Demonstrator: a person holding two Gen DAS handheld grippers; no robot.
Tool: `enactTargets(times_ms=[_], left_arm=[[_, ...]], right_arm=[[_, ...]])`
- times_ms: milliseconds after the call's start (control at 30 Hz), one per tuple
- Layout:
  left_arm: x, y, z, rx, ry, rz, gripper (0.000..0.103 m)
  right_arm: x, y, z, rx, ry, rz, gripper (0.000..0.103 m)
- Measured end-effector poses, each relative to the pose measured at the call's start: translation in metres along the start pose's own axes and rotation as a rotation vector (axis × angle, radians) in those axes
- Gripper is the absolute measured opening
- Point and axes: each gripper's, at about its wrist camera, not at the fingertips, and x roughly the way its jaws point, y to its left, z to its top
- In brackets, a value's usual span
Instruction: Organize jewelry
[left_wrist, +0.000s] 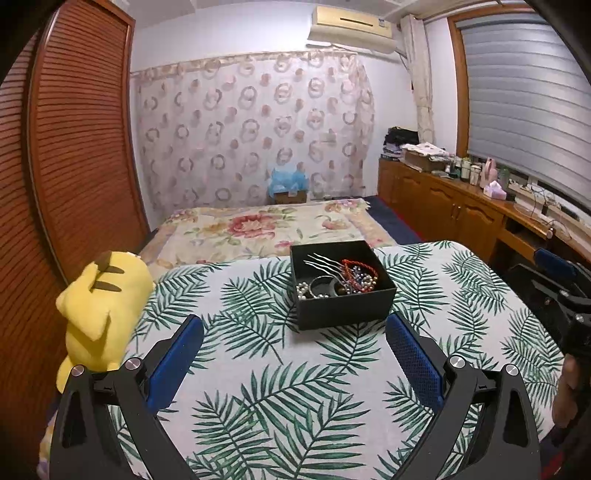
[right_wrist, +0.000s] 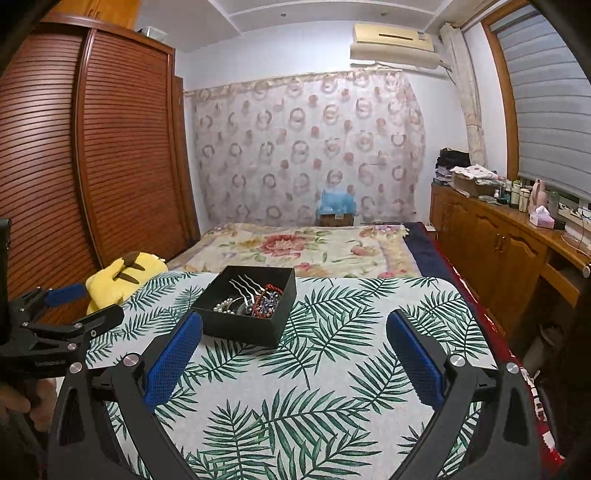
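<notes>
A black open box (left_wrist: 343, 310) stands on the leaf-print cloth (left_wrist: 258, 387). It holds a silver hair comb (left_wrist: 321, 263), a red braided bracelet (left_wrist: 360, 267), pearl beads (left_wrist: 304, 290) and other tangled jewelry. My left gripper (left_wrist: 294, 325) is open and empty, just in front of the box. In the right wrist view the box (right_wrist: 251, 325) lies ahead to the left, with the jewelry (right_wrist: 255, 301) inside. My right gripper (right_wrist: 294, 325) is open and empty, right of the box. The left gripper also shows in the right wrist view (right_wrist: 74, 306), and the right gripper shows in the left wrist view (left_wrist: 561, 284).
A yellow plush toy (left_wrist: 99, 310) lies at the cloth's left edge. A floral bedspread (left_wrist: 266, 225) stretches beyond the box. A slatted wooden wardrobe (left_wrist: 74, 147) stands at left. A wooden cabinet (left_wrist: 461, 199) with bottles and clutter runs along the right.
</notes>
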Motion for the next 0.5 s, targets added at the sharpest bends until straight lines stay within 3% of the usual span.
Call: enactTargets(times_ms=[500], left_arm=[[-0.0008, -0.0017, -0.0012, -0.010, 0.002, -0.008, 0.095]], right_arm=[[0.0029, 0.0020, -0.0034, 0.000, 0.002, -0.017, 0.100]])
